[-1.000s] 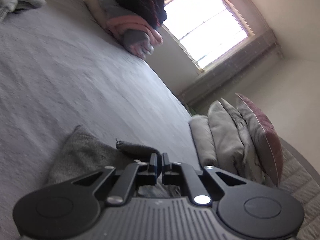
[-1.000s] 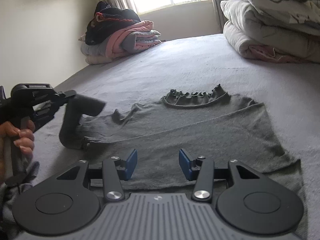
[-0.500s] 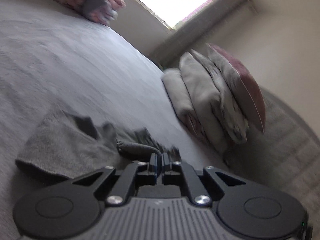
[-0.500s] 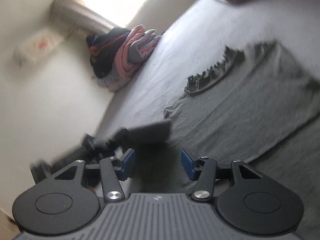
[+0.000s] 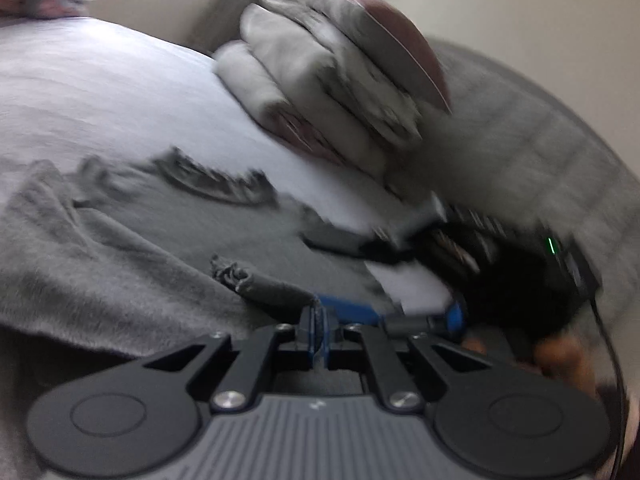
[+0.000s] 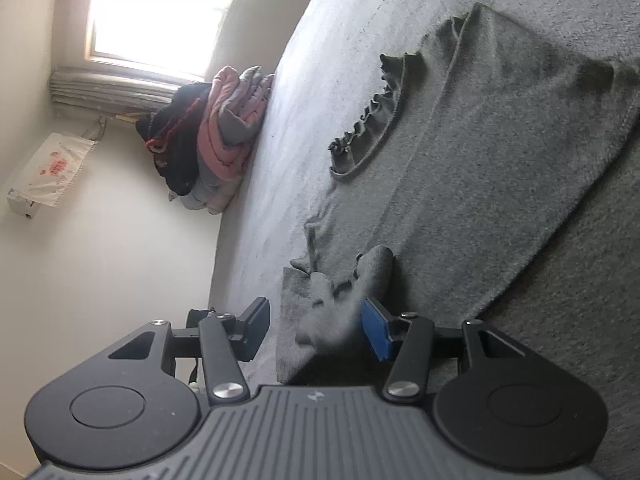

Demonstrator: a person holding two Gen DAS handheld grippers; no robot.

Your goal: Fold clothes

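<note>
Jaws of your left gripper (image 5: 318,330) are clenched on a sleeve cuff (image 5: 256,284) of the grey top (image 6: 480,168), while those of your right gripper (image 6: 316,330) stand released with bunched sleeve fabric between them. Your top lies spread flat on the bed (image 6: 320,60), its ruffled collar (image 6: 372,116) toward eleven o'clock in the right wrist view. Farther out, folded clothes (image 6: 212,136) sit at ten o'clock under the window (image 6: 160,12), and stacked bedding (image 5: 332,80) lies at twelve o'clock in the blurred left view.
</note>
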